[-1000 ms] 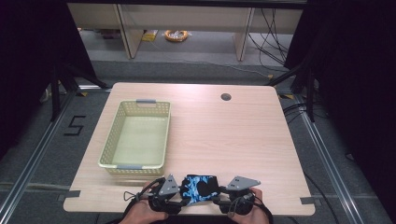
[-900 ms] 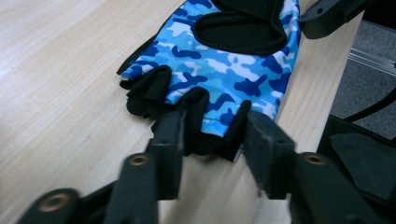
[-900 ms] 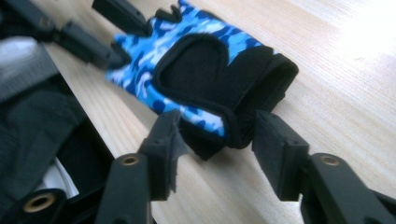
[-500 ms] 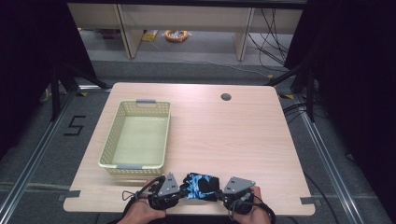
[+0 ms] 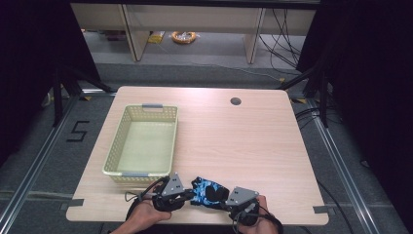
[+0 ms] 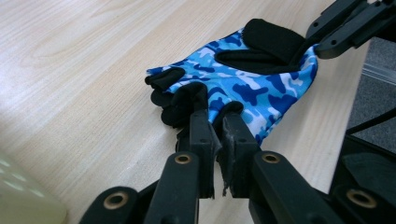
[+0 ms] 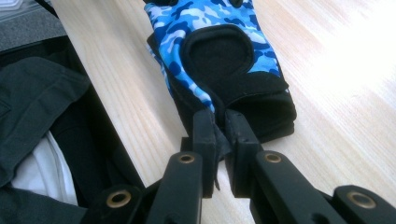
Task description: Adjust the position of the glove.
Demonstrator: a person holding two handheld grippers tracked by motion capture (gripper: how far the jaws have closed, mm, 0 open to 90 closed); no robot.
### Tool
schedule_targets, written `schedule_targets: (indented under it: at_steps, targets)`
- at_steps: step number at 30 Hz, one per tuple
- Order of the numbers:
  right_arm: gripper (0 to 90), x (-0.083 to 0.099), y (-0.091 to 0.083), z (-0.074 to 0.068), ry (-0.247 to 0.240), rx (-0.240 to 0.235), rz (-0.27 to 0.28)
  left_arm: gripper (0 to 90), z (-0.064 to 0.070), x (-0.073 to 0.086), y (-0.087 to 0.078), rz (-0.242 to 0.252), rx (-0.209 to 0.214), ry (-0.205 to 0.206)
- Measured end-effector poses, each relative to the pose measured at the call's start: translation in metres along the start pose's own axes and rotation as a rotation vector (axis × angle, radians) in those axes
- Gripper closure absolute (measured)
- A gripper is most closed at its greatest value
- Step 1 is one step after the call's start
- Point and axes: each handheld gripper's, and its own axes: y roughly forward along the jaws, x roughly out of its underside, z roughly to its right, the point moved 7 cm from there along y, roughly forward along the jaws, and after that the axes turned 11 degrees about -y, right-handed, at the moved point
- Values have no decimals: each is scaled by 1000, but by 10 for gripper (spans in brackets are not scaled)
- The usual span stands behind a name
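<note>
Glove (image 5: 208, 190): blue camo fingerless one with black palm patches, lying at the near edge of the counter (image 5: 243, 141), right between the two grippers. Looks stretched out flat between them.
Left gripper (image 5: 187, 196): sits at the glove's left end. In the left gripper view its jaws are pretty much closed, pinching the black finger-stub end of the glove (image 6: 233, 84).
Right gripper (image 5: 227, 199): at the glove's right end. In the right gripper view the jaws are squeezed narrow on the black cuff edge of the glove (image 7: 224, 60), fabric caught between them.
Hands: left hand (image 5: 146, 214) and right hand (image 5: 260, 225) come in from the near edge, each wrapped around its gripper.
Basket (image 5: 113, 155): pale yellow-green plastic mesh one, on the left side of the counter, just beyond the left gripper, well apart from the glove's right end. Nothing touching it.
Hole (image 5: 235, 101): small round dark one in the counter, toward the far side, well away from everything.
</note>
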Motion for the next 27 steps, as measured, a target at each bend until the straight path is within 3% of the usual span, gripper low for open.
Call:
schedule_targets:
  at_steps: [2,3,4,6,7,8,9,10,11,12,13,14,15,16,17,19,21,23,24,27]
  targets:
    - [817,4,5,-3,-6,-13,-9,782,1,11,9,-39,4,-28]
    - [802,7,5,-7,31,-26,-27,767,0,13,11,-50,5,-21]
    - [788,8,6,-5,4,-39,-39,745,-1,13,11,-56,-4,6]
    - [764,8,8,-4,-1,-29,-21,690,-1,13,10,-51,-3,-1]
    - [675,8,5,-5,47,-42,-7,662,-1,12,8,-50,0,-22]
    - [675,8,5,-5,47,-42,-7,632,-1,12,8,-50,0,-22]
    - [615,5,0,0,97,-31,30,599,-1,12,5,-49,1,-42]
    - [615,5,0,0,97,-31,30,580,-1,12,5,-49,1,-42]
    - [559,3,-8,6,147,-33,69,563,-1,14,3,-48,15,-62]
    - [559,3,-8,6,147,-33,69,546,-1,14,3,-48,15,-62]
    - [494,2,-14,15,223,-6,103,530,-3,14,0,-55,15,-75]
    - [494,2,-14,15,223,-6,103,520,-3,14,0,-55,15,-75]
    - [468,4,-15,24,259,32,115,511,0,13,-1,-33,28,-111]
    - [447,5,-16,28,280,41,116,499,-2,10,-5,-27,22,-100]
    - [435,5,-15,31,297,49,123,485,-1,9,-6,-24,21,-119]
    - [416,2,-10,36,337,33,152,458,0,5,-7,-8,27,-125]
    - [410,-2,-5,39,383,18,160,429,-1,3,-6,-8,13,-160]
    - [403,-6,3,42,382,6,148,416,1,2,-2,-6,30,-201]
    - [403,-8,7,44,380,14,134,410,-1,3,-1,-19,30,-184]
    - [410,-10,18,46,374,21,94,396,0,3,4,-28,28,-217]
